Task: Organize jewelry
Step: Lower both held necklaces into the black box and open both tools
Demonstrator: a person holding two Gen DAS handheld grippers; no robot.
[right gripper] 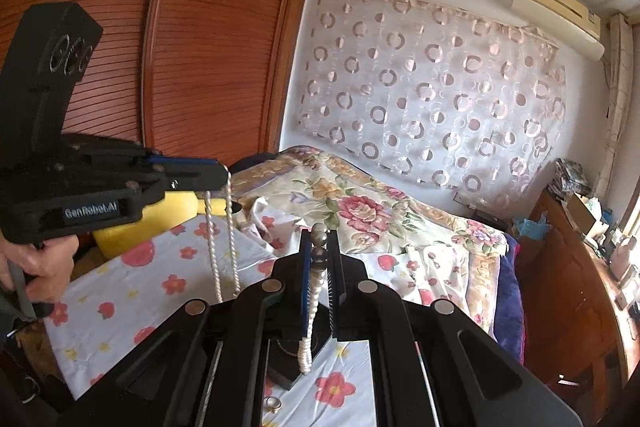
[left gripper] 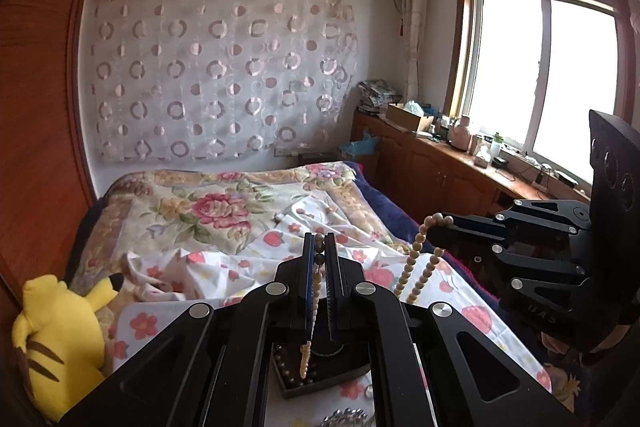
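A long pearl necklace (left gripper: 414,259) hangs between my two grippers above a floral cloth. My left gripper (left gripper: 319,243) is shut on one part of it, with two dark beads between the fingertips and pearls trailing down. My right gripper (right gripper: 319,239) is shut on another part of it (right gripper: 316,291). Each gripper shows in the other's view: the right one (left gripper: 436,223) at the right, the left one (right gripper: 222,173) at the left, with strands (right gripper: 224,239) hanging from them. Below sits a black jewelry tray (left gripper: 316,375), also in the right wrist view (right gripper: 294,367), holding dark beads.
A floral cloth (right gripper: 168,267) lies under the tray, with a ring (right gripper: 274,403) and silver jewelry (left gripper: 348,417) on it. A yellow plush toy (left gripper: 60,331) lies at the left. Behind is a bed (left gripper: 224,211), a wooden wardrobe (right gripper: 200,27) and a cluttered wooden counter (left gripper: 460,155) by the window.
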